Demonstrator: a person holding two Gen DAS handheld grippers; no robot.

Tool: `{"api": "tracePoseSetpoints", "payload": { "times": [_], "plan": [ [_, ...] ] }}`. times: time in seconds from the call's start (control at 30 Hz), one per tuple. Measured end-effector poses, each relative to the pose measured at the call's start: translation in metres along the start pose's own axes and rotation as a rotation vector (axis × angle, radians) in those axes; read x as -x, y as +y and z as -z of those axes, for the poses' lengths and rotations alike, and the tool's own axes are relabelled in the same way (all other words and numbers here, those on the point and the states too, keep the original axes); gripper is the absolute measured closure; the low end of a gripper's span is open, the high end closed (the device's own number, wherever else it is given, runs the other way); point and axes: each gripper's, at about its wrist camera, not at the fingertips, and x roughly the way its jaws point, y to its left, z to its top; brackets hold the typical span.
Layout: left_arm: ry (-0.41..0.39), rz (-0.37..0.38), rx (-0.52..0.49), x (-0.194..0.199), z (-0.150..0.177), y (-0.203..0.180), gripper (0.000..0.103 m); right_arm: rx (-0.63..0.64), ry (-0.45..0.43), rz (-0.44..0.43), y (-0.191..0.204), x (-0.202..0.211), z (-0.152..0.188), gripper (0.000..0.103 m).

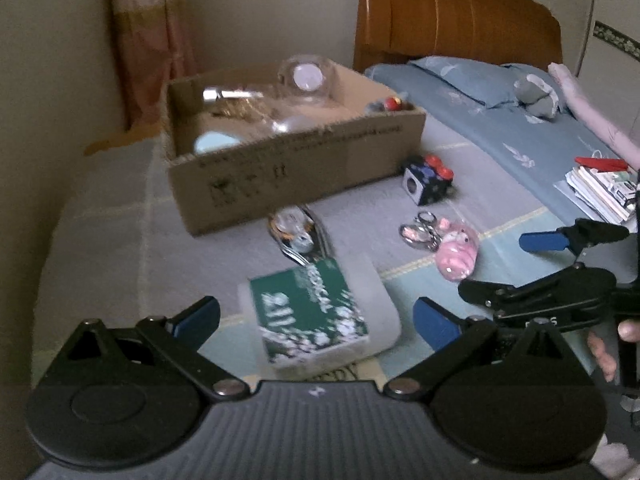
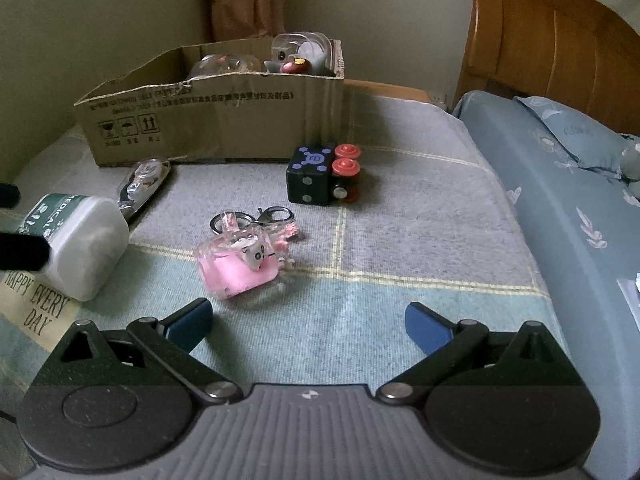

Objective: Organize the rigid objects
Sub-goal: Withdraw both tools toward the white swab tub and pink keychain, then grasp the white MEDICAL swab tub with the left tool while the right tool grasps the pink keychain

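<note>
A cardboard box (image 1: 304, 168) (image 2: 208, 120) stands on the bed and holds several clear and shiny items. In front of it lie a white container with a green label (image 1: 312, 316) (image 2: 80, 240), a clear packaged trinket (image 1: 298, 236) (image 2: 144, 184), a pink keychain charm (image 1: 456, 252) (image 2: 240, 264) and a black cube toy with red knobs (image 1: 428, 178) (image 2: 324, 178). My left gripper (image 1: 316, 320) is open, its jaws either side of the white container. My right gripper (image 2: 308, 324) is open and empty, just short of the pink charm; it also shows in the left wrist view (image 1: 560, 268).
The bed has a grey and light blue checked blanket (image 2: 400, 216). A blue pillow (image 1: 472, 80) and wooden headboard (image 1: 452, 12) are at the back right. A stack of booklets (image 1: 600, 188) with a red item lies at the right. A curtain (image 1: 148, 40) hangs behind the box.
</note>
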Motion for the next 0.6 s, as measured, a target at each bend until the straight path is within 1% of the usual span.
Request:
{"api": "tracePoseSetpoints", "payload": {
  "times": [0.13,0.23,0.33,0.5,0.6],
  "plan": [
    [0.023,0.008,0.038,-0.013,0.003,-0.001,0.001,0.005,-0.009,-0.004,0.000,0.001,0.002,0.000],
    [0.036,-0.004,0.061,-0.023,0.004,-0.001,0.001,0.009,-0.013,-0.006,-0.001,0.001,0.002,0.000],
    [0.040,-0.022,0.069,-0.031,0.004,-0.002,0.001,0.011,-0.015,-0.007,-0.001,0.002,0.003,0.000],
    [0.082,-0.073,0.081,-0.042,0.006,-0.002,0.001,0.011,-0.023,-0.006,0.000,0.002,0.003,0.000],
    [0.085,-0.099,0.076,-0.043,0.009,-0.001,0.001,0.012,-0.030,-0.006,0.000,0.002,0.004,0.000]
  ]
}}
